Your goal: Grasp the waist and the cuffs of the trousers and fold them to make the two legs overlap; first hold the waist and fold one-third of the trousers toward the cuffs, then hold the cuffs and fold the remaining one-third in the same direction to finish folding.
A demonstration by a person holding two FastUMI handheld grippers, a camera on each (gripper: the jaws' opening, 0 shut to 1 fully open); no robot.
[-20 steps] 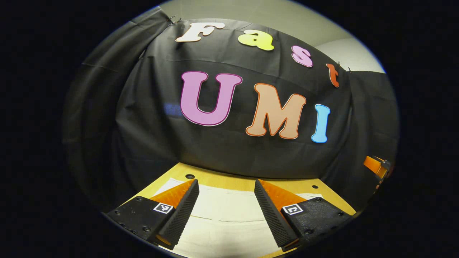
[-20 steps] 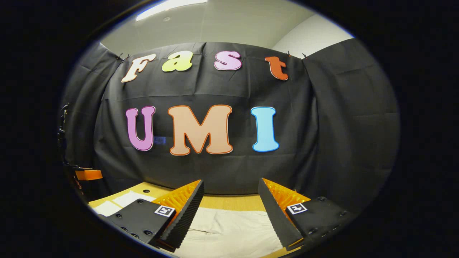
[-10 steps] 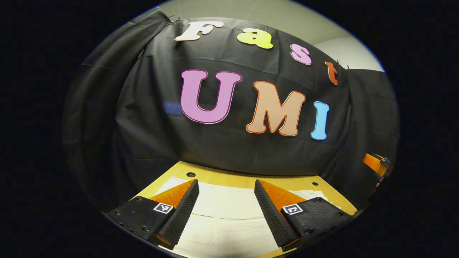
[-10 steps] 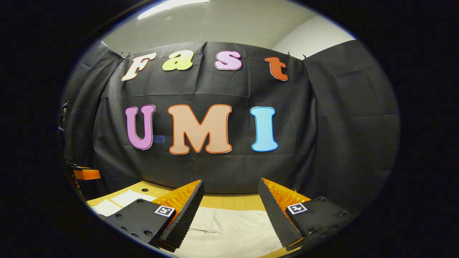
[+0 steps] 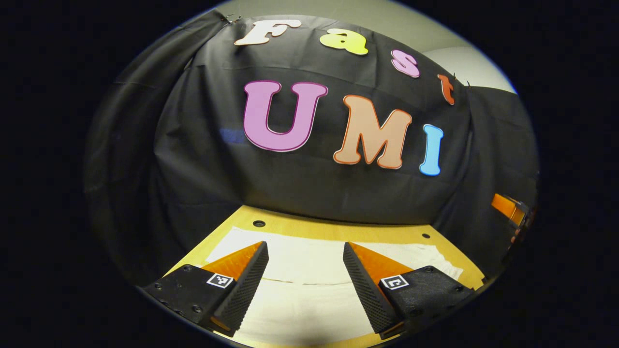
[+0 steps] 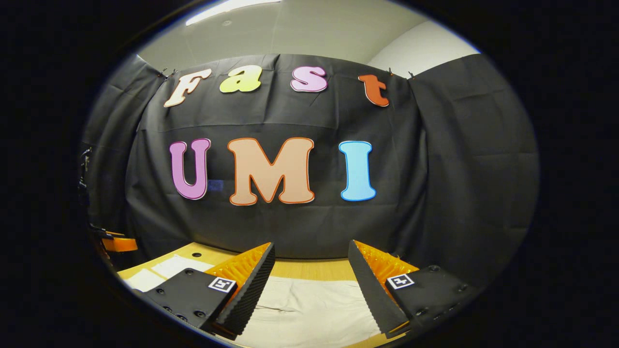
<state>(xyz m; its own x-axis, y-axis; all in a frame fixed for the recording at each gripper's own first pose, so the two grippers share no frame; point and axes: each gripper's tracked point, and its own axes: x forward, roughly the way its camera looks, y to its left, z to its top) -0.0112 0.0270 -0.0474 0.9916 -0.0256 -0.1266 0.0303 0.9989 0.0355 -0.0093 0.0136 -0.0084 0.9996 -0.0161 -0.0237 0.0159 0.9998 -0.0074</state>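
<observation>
In the left gripper view, the left gripper (image 5: pixel 304 249) is held above the pale trousers (image 5: pixel 309 299), which are spread flat on the wooden table (image 5: pixel 338 231) in front of the black cloth wall (image 5: pixel 203 159); its fingers are spread wide apart with nothing gripped between them, and part of the right gripper (image 5: pixel 508 209) is seen at the far right edge. In the right gripper view, the right gripper (image 6: pixel 312 249) is likewise held wide open and empty above the trousers (image 6: pixel 314 309) on the table (image 6: pixel 309 270), and a piece of the left gripper (image 6: pixel 118 243) is seen at the far left.
</observation>
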